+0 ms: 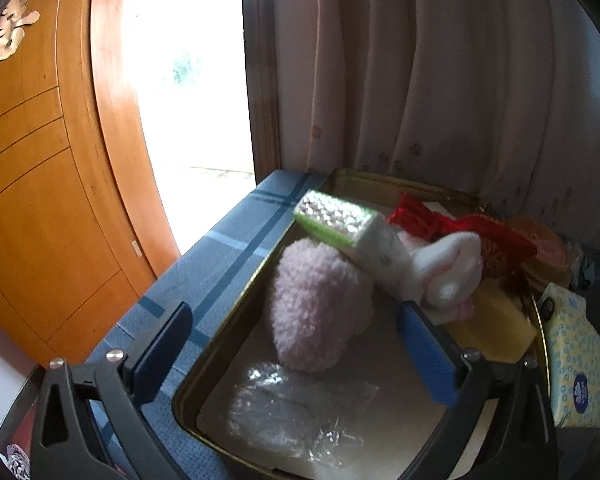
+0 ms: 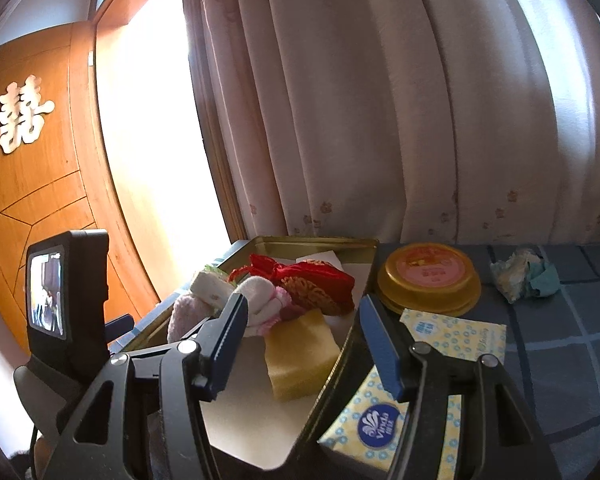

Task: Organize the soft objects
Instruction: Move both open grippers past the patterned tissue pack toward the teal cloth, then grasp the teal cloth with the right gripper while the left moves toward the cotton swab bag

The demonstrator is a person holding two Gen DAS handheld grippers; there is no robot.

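- Gold-coloured metal, that's the tin (image 1: pixel 188 384), sitting open on the blue checked tablecloth (image 1: pixel 228 240), and it's the thing to watch.
- Inside the tin, toward its left wall, a fluffy pink plush (image 1: pixel 316 304) lies on the pale liner.
- Leaning over the pink plush, a white block with a green-edged, bumpy top (image 1: pixel 334 220) sits tilted, deeper in the tin.
- Just right of that block, still inside the tin, a white-and-pink rolled soft piece (image 2: pixel 266 304) rests against a red embroidered pouch (image 2: pixel 312 284).
- Nearer the tin's front right, a yellow sponge (image 2: pixel 300 356) lies flat on the liner.
- Crinkled clear plastic (image 1: pixel 300 412) lies at the tin's near end.
- Left gripper (image 1: pixel 296 344) hangs over the tin's near end, jaws spread wide, one finger outside the left wall, the other inside; nothing is pinched between them.
- Right gripper (image 2: pixel 302 332) straddles the tin's right wall, jaws about half apart and gripping nothing; the sponge shows through the gap.
- Outside the tin, right against its right wall, a yellow-and-white tissue pack (image 2: pixel 396 420) lies on the cloth.
- Beyond that pack, beside the tin's far right corner, a round gold lid with a pink label (image 2: pixel 430 276).
- Further right of the tin, well apart, a crumpled teal-and-white wad (image 2: pixel 524 276).
- Behind the tin hangs a pale curtain (image 2: pixel 380 120).
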